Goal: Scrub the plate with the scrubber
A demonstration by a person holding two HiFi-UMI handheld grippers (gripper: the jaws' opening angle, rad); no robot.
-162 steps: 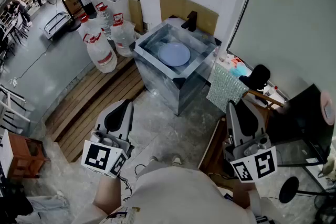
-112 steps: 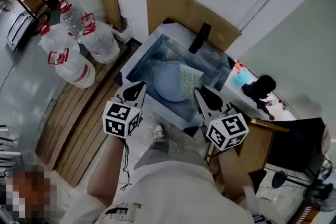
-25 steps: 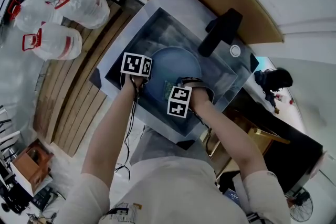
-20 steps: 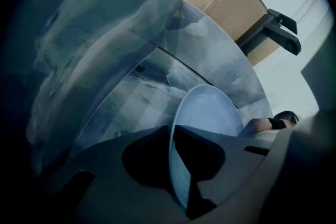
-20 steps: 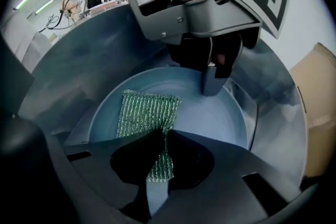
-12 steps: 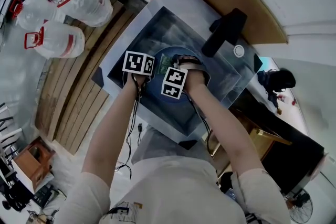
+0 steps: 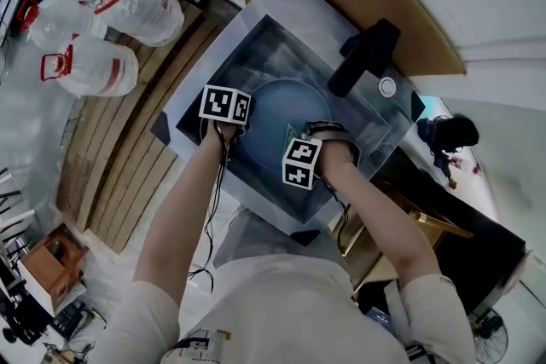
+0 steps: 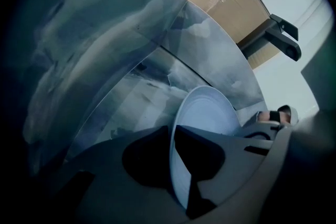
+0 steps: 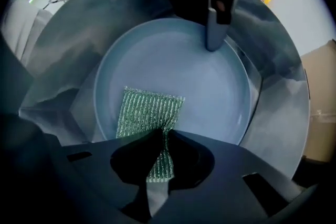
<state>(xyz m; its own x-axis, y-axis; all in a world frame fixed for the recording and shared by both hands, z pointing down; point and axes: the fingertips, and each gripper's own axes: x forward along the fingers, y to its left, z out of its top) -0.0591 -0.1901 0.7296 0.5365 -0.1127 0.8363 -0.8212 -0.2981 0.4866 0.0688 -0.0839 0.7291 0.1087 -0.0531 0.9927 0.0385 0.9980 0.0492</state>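
My left hand-held gripper (image 8: 173,131) is clenched on the rim of the plate (image 9: 184,65), which sits in the sink (image 7: 281,38). My right hand-held gripper (image 9: 163,134) pinches one end of the scrubber (image 9: 149,110) — the green sheet lies flat on the plate's near part, with its long axis running from the jaws toward the plate's centre. The bare face of the plate stretches away from the right one toward the left on the far rim, so I judge the next stroke goes forward — right working, left steadying.
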